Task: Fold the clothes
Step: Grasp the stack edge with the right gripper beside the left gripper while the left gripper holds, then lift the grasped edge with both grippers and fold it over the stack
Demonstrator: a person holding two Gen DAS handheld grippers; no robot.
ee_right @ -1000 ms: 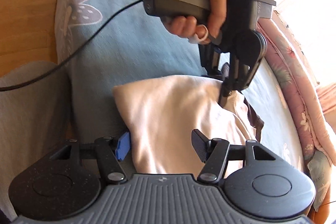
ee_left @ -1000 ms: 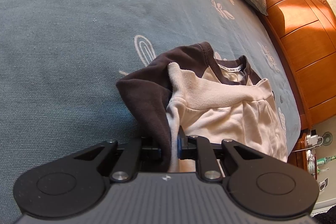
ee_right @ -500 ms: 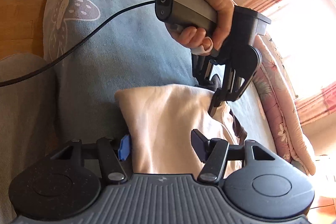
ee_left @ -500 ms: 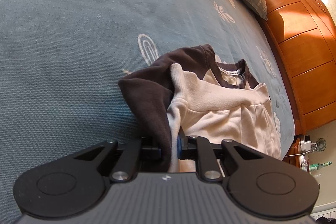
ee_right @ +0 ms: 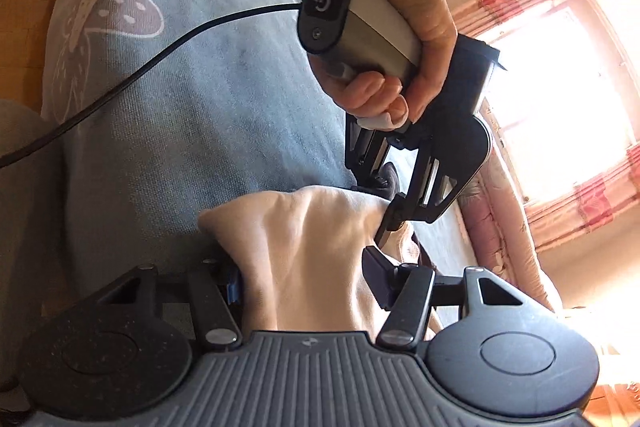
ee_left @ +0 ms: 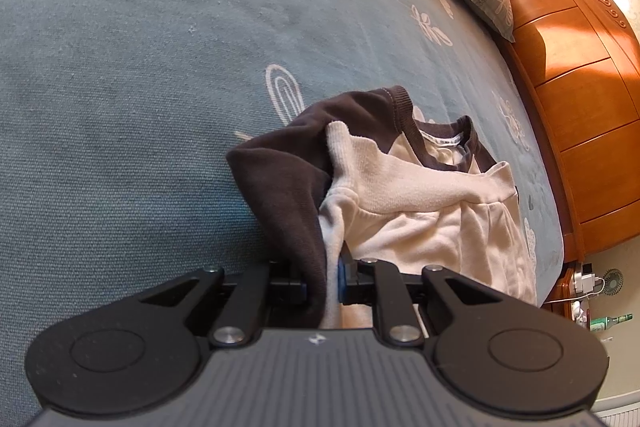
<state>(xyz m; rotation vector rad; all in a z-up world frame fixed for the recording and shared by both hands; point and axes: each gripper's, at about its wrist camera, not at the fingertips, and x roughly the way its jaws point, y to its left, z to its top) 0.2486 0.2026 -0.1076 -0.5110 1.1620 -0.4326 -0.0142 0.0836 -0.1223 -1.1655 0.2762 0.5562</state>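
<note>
Sweatshirt (ee_left: 420, 203), cream-bodied with dark brown sleeves and collar, lies on the blue patterned bedspread (ee_left: 140, 67) partly folded: one brown sleeve is doubled across the body and the ribbed hem is turned up toward the neckline at about 1 o'clock. The bundle looks loose and uneven, so I judge the fold well along but not squared off; a final tuck and flattening seem to remain.

Left gripper (ee_left: 323, 281) is clenched on a pinch of brown sleeve and cream cloth at the near edge. Right gripper (ee_right: 302, 277) stands released, its fingers spread either side of the cream fabric, which bulges up between them.

Compared with half a second ago, the right-wrist view sits closer and lower over the cloth, with the left gripper's hand (ee_right: 404, 67) larger at 12 o'clock; the left-wrist view has barely shifted, its grasp unchanged.
</note>
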